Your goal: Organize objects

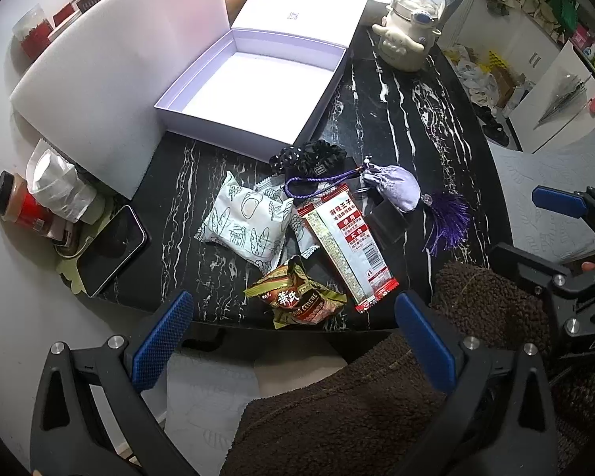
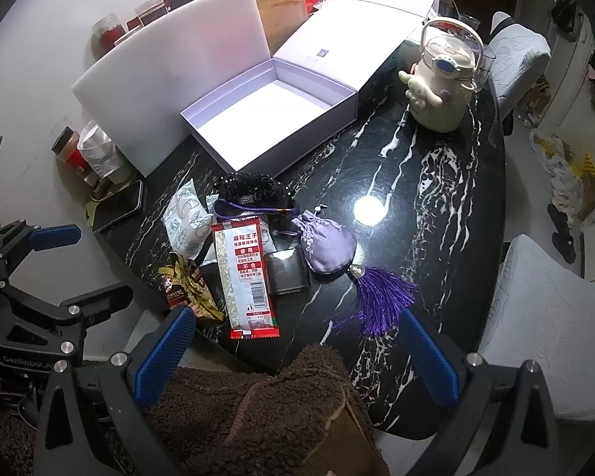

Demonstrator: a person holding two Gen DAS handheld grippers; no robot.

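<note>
Both grippers hover at the table's near edge with jaws spread and empty — left gripper (image 1: 293, 341), right gripper (image 2: 297, 357) — while the snack packets (image 1: 258, 218) and purple pouch (image 2: 325, 246) lie clustered just near of the open white box (image 1: 254, 79).

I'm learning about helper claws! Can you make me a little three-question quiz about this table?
1. True or false: the white box has snacks inside.
2. What colour is the tassel? A red, B purple, C green.
3. Fill in: the left claw and right claw are both ____.

Key: 1 false, the box is empty and the snacks lie on the table. 2 B. 3 open, holding nothing.
</note>
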